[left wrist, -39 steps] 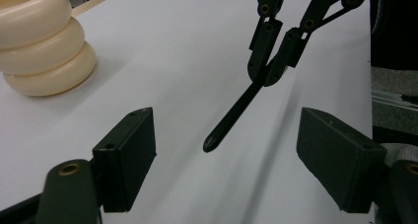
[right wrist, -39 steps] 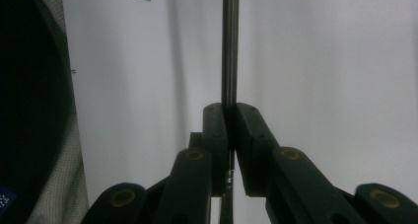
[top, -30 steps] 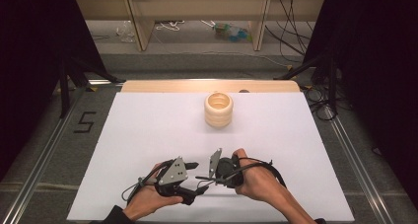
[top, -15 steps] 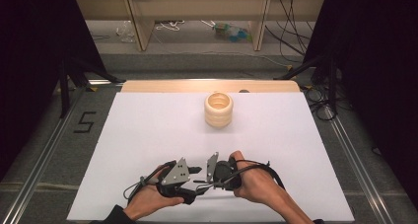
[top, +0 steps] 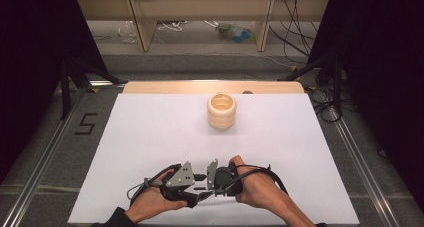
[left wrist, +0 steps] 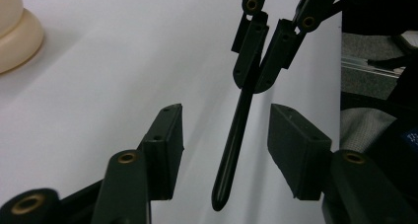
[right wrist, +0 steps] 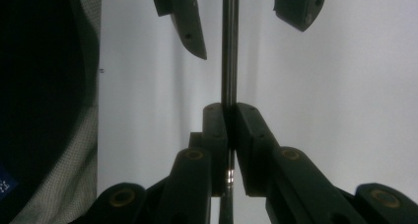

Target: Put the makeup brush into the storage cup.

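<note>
A thin black rod [left wrist: 235,145], glossy with a rounded tip, sits clamped in the right gripper [right wrist: 227,125]; the left gripper [left wrist: 224,145], jaws closing, brackets it untouched at the desk's [top: 150,132] six o'clock.

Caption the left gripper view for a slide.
Left gripper, jaws closing, straddles thin black rod clamped by right gripper.

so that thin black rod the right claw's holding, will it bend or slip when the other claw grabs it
The thin black rod juts dead straight from the shut right claw, so it's probably stiff. It looks smooth and narrow, so it may twist or slide between flat pads. The left claw has been closing, straddling it untouched. It looks light.
</note>
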`<state>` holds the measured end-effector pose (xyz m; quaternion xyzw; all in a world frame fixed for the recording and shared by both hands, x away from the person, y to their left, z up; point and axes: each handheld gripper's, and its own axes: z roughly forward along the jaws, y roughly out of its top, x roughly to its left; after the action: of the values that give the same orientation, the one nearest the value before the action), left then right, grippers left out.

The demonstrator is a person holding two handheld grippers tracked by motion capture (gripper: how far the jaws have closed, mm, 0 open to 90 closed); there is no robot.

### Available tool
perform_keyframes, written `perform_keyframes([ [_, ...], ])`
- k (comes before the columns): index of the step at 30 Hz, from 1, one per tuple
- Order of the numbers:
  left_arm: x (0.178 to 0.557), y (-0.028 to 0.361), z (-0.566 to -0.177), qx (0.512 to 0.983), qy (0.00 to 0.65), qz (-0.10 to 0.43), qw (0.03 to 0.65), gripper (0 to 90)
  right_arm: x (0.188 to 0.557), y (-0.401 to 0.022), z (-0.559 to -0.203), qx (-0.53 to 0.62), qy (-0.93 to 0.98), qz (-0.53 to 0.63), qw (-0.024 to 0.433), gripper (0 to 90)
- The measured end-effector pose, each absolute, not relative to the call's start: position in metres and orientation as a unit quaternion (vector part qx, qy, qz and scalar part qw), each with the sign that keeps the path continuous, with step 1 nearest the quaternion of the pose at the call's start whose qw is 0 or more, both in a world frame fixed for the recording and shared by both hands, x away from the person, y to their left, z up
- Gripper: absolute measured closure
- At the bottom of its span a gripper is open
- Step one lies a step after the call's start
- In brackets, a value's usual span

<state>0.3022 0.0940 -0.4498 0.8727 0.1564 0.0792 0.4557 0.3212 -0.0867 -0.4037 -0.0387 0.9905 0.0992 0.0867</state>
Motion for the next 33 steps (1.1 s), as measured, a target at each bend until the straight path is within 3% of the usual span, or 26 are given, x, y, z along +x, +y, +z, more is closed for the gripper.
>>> perform_keyframes([
  [33, 0.3029, 0.0918, -0.4511, 0.887, 0.136, 0.036, 0.441, 71.0, 0.3127, -0.08, -0.4035, -0.062, 0.99, 0.101, 0.079, 83.7],
])
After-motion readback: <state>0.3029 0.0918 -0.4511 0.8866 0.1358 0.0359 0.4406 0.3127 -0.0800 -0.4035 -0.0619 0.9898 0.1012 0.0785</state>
